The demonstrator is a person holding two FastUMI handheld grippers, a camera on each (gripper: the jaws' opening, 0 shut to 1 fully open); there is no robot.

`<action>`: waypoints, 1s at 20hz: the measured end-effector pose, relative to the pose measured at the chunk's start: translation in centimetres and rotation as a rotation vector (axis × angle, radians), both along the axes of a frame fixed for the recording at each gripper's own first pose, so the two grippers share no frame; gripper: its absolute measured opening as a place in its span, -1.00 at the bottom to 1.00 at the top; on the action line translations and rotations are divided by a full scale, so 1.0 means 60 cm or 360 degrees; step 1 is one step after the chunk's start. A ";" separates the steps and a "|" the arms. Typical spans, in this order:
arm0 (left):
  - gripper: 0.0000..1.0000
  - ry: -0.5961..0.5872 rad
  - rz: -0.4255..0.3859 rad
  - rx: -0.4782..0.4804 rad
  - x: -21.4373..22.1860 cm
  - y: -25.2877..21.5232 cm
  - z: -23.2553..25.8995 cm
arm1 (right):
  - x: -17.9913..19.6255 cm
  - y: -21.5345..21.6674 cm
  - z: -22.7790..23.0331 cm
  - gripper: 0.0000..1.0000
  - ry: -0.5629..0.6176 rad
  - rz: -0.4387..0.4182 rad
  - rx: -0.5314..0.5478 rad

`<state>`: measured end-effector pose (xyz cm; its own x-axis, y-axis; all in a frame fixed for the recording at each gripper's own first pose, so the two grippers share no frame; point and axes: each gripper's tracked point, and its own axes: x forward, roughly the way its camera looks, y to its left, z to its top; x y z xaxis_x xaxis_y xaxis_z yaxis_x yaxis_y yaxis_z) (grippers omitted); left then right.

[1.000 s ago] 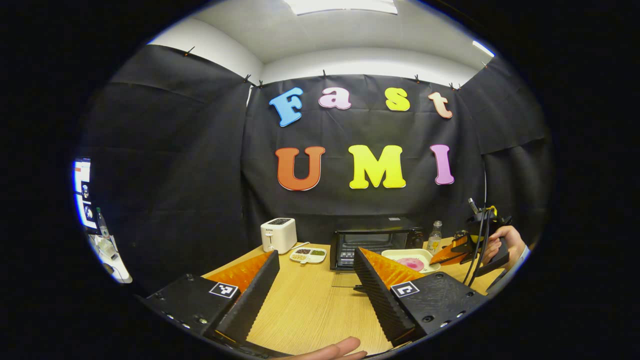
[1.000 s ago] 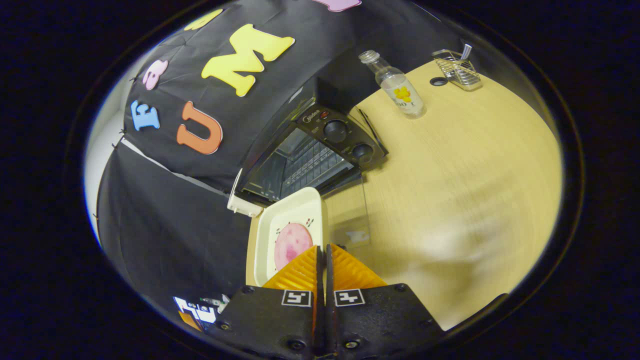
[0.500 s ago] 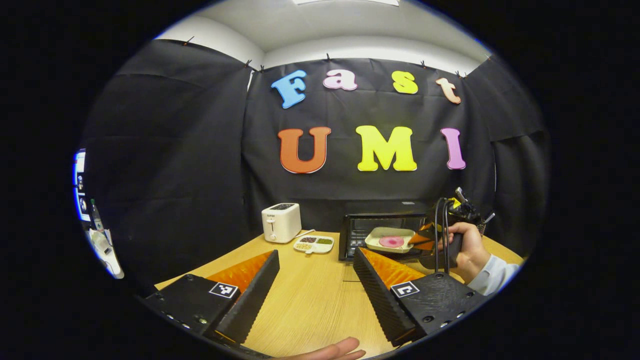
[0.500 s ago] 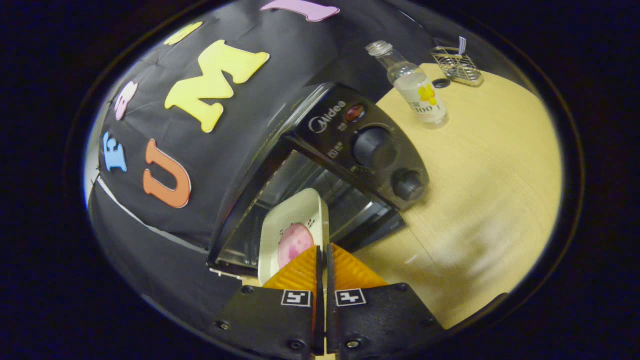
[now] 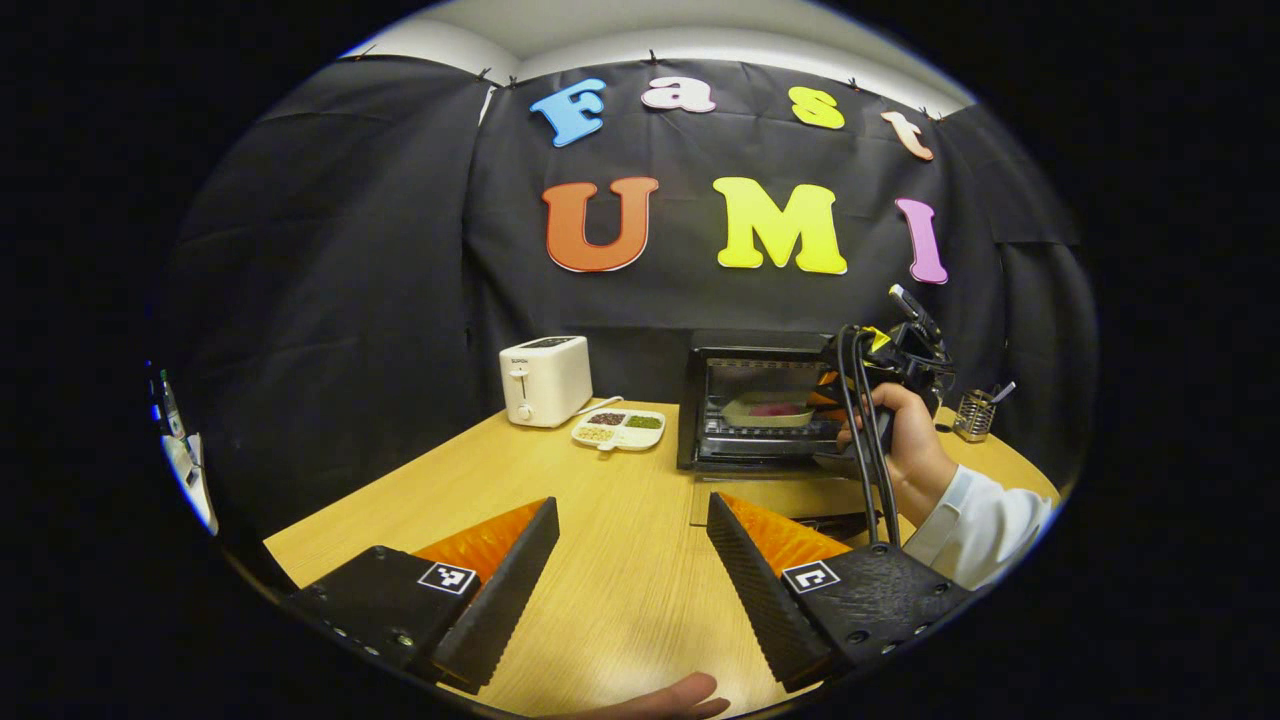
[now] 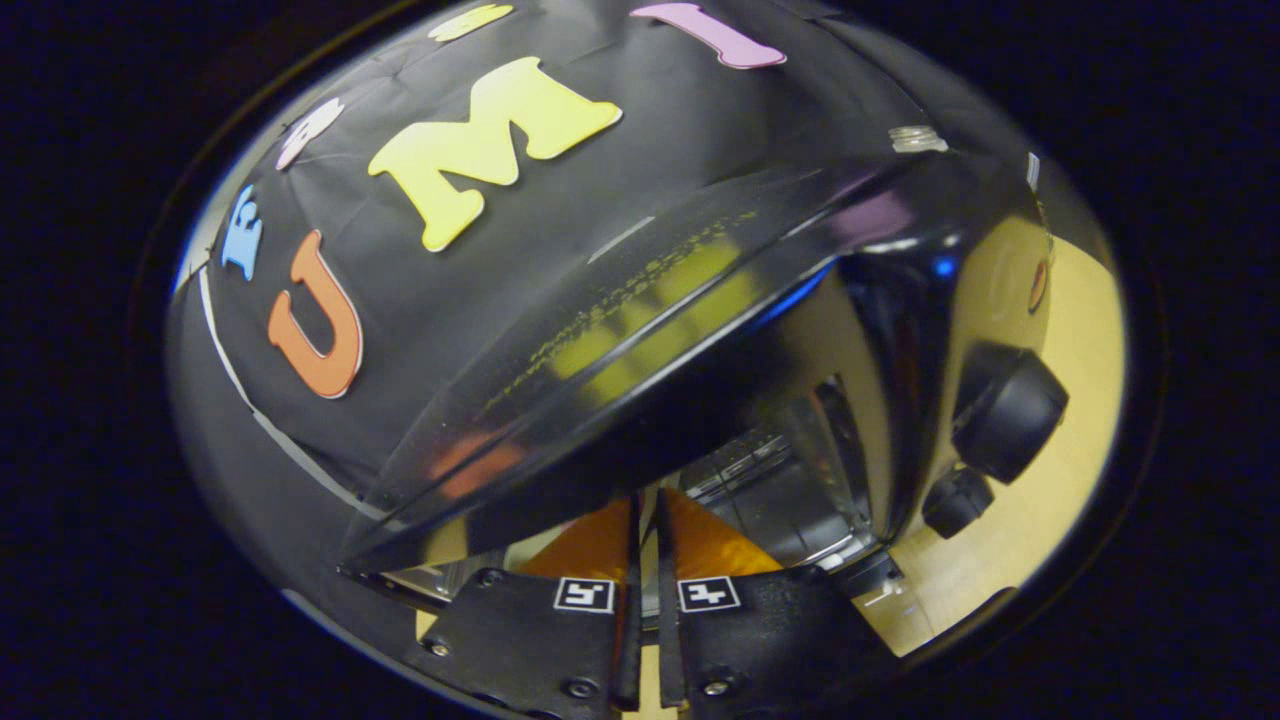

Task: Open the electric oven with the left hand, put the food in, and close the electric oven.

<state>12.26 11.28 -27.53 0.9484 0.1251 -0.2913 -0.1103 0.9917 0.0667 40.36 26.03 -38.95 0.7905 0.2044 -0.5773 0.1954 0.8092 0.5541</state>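
Our right tongs (image 6: 645,520) reach into the open oven (image 5: 765,405), seemingly pinching the food tray (image 5: 768,409). Our left tongs (image 5: 632,560) wait apart above the bench (image 5: 620,590), ready for closing.

Booth walled on three sides with black cloth (image 5: 330,250), clipped along the top edge – pale ceiling strip (image 5: 700,35) above it, lit evenly. Cloth hangs in loose folds, seam at the left corner. Light wood-grain table (image 5: 610,570) fills the lower part of the left gripper view; surface reads glossy yellow in the right gripper view (image 6: 1085,400). On the table near the back wall: white toaster (image 5: 545,379), small divided dish (image 5: 618,429) just beside it – metal utensil holder (image 5: 973,414) at the far right. Bright clutter (image 5: 178,455) at the far left edge, too small to tell.
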 end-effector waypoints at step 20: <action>0.92 0.0563 -0.0461 -0.0142 0.044 -0.276 -0.187 | -0.332 -0.324 0.295 1.00 -0.0544 0.0345 -0.0483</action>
<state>14.92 -5.27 -38.75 0.7808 -0.1705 -0.6010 0.1863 0.9818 -0.0365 20.46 6.58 -21.27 0.9027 0.2479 -0.3518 -0.1465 0.9456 0.2904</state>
